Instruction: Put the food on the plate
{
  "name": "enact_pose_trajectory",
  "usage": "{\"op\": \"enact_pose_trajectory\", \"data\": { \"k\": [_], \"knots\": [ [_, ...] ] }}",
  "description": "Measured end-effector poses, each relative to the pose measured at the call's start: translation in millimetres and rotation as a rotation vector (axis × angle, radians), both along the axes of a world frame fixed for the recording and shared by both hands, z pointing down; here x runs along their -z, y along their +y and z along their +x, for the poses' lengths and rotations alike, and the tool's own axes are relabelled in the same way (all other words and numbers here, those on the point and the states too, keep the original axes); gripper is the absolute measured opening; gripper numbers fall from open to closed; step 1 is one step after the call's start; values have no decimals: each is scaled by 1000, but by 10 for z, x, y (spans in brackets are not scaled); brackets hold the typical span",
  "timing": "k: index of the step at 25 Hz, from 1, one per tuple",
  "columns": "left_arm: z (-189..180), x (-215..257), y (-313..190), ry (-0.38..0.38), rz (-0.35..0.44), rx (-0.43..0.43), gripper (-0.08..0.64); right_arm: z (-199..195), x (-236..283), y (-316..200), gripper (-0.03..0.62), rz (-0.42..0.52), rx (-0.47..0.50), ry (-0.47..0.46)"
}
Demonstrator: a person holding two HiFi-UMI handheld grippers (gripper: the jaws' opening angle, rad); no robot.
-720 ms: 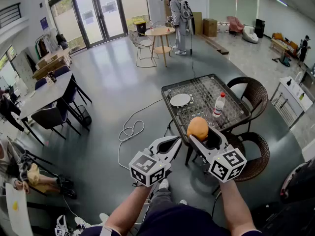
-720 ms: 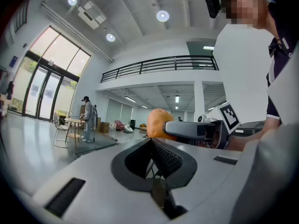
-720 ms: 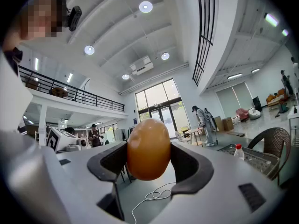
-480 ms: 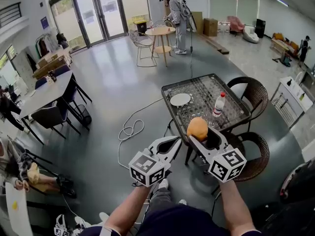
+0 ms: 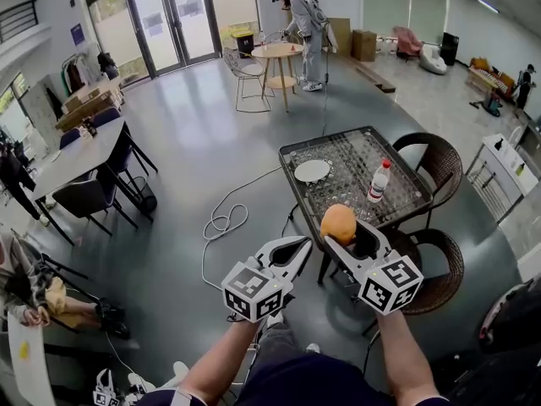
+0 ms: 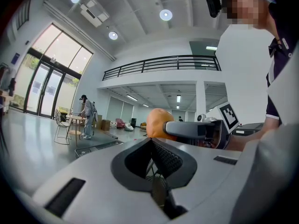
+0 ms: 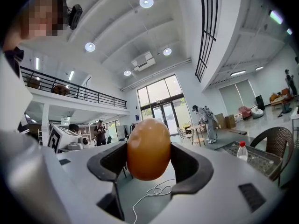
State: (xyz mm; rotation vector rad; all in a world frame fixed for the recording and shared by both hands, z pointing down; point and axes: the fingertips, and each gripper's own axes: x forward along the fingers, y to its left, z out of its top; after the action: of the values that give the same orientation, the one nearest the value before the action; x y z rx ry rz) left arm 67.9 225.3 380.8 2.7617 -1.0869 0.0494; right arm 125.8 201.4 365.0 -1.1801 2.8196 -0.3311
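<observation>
My right gripper point(image 5: 345, 232) is shut on an orange-brown, egg-shaped piece of food point(image 5: 338, 223), held in the air just before the near edge of the glass-topped table point(image 5: 342, 147). In the right gripper view the food point(image 7: 148, 148) sits upright between the two dark pads of the right gripper point(image 7: 148, 158). A white plate point(image 5: 312, 171) lies on the table's far left part, well beyond the food. My left gripper point(image 5: 290, 249) hovers left of the right one, shut and empty; in its own view, the left gripper point(image 6: 152, 143) has its pads pressed together, with the food point(image 6: 156, 123) beyond.
A plastic bottle with a red cap point(image 5: 379, 180) stands on the table's right side. Two wicker chairs point(image 5: 434, 161) point(image 5: 445, 267) flank the table on the right. A white cable point(image 5: 223, 222) coils on the grey floor to the left. A person stands by a round wooden table point(image 5: 277, 54) far back.
Both grippers keep their places and the food stays gripped. Only the head view has shifted very slightly.
</observation>
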Motion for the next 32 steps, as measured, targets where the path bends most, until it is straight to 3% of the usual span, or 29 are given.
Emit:
{"op": "enact_pose_trajectory", "data": {
  "k": [6,14,21,32],
  "knots": [
    [-168,-23,-202,4,-10,3,8,-148,-13,-211,301,-21,17,-19],
    [-585,-144,-859,6,-29,-14,8,-526,-152,-834,301,-53,3,-11],
    [-976,-160,-1499,10,-32,-57,8,-824,-132,-1489,301,-51,-57,-15],
    [-1388,-231,-2096,18,-59,-92,8,-917,-96,-2278,301,-68,-176,-28]
  ]
}}
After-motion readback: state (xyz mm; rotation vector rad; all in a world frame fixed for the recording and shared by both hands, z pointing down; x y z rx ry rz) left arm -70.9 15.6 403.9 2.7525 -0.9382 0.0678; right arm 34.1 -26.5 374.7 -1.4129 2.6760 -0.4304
